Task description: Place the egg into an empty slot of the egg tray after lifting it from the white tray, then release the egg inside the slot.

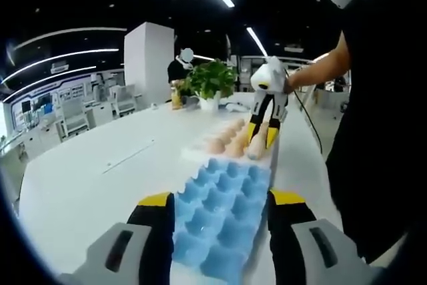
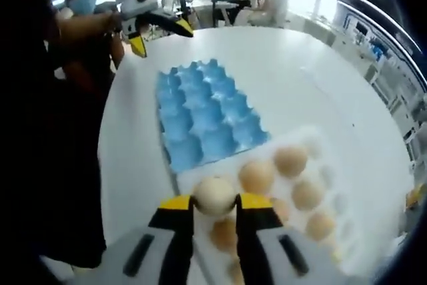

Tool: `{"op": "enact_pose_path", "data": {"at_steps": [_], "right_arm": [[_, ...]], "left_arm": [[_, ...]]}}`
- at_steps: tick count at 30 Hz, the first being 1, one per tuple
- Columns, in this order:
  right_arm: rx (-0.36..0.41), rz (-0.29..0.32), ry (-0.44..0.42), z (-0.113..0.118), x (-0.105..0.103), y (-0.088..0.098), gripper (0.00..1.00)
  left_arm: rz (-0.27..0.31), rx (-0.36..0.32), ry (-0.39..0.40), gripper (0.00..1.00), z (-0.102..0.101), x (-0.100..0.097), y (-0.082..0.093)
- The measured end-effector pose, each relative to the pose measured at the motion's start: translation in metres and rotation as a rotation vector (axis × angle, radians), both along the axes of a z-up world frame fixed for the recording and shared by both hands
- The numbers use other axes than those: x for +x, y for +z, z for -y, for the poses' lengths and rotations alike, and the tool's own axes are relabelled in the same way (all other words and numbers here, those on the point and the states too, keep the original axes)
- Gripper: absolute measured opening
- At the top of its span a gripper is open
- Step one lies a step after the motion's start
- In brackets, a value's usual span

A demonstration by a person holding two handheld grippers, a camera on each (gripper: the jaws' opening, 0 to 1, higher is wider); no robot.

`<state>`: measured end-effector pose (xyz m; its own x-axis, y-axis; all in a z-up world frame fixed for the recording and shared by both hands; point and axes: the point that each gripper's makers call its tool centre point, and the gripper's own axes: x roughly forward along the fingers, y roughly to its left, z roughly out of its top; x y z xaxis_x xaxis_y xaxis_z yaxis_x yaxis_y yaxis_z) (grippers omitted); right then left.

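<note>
Egg (image 2: 214, 194) sat pinched between my right gripper's (image 2: 215, 203) yellow tips, over the near edge of the white tray (image 2: 325, 143), where several more eggs (image 2: 291, 161) lay in their cups. Just beside it on the table (image 2: 293, 71), the blue egg tray (image 2: 204, 117) had every slot bare. My left gripper (image 1: 221, 198) hung spread wide over that blue tray's end, holding nothing.
</note>
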<state>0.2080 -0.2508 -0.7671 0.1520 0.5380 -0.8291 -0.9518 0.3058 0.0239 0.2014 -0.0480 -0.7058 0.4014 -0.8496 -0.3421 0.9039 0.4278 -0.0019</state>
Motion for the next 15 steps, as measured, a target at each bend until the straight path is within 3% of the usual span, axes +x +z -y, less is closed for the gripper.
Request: {"op": "enact_pose_path", "data": {"at_steps": [15], "right_arm": [[0.106,-0.013,0.046,-0.051,-0.017,0.007,0.23]], "left_arm": [[-0.005,-0.005,-0.003,0.6,-0.002,0.0,0.0]]}}
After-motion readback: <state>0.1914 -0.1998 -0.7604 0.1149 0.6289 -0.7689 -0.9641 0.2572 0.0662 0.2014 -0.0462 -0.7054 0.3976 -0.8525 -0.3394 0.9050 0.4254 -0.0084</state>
